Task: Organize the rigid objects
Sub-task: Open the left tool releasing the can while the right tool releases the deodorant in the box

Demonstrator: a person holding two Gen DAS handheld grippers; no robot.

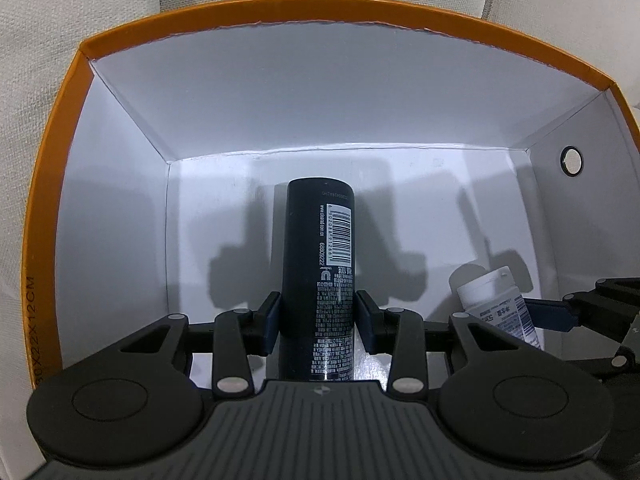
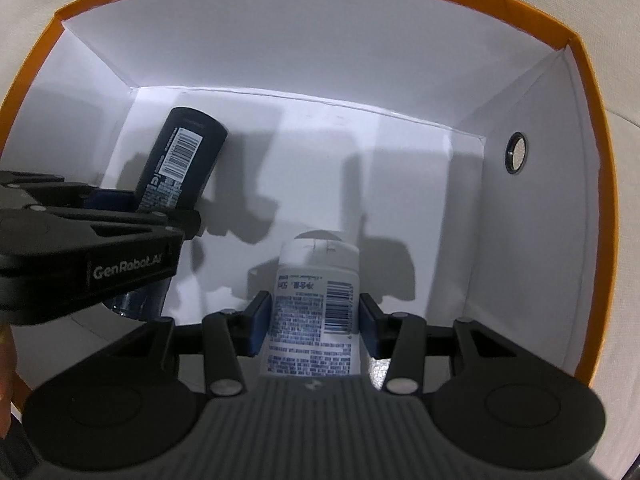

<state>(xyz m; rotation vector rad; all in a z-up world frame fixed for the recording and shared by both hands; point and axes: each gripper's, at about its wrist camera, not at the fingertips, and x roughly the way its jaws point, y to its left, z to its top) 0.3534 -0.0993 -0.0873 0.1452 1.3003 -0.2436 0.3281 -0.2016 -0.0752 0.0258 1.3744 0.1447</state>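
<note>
Gripping a dark can point(image 1: 318, 280), the left gripper point(image 1: 317, 316) hangs in the box point(image 1: 280, 12); right gripper point(image 2: 312, 322) clamps a white tube point(image 2: 314, 300). Releasing above the floor risks tipping, collision.

Beige woven upholstery point(image 1: 100, 8) surrounds the scene on all sides.

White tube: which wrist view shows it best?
The right wrist view: the white tube sits centred between the right gripper pads, label readable. The left wrist view catches only its upper part at the right edge, partly hidden.
</note>
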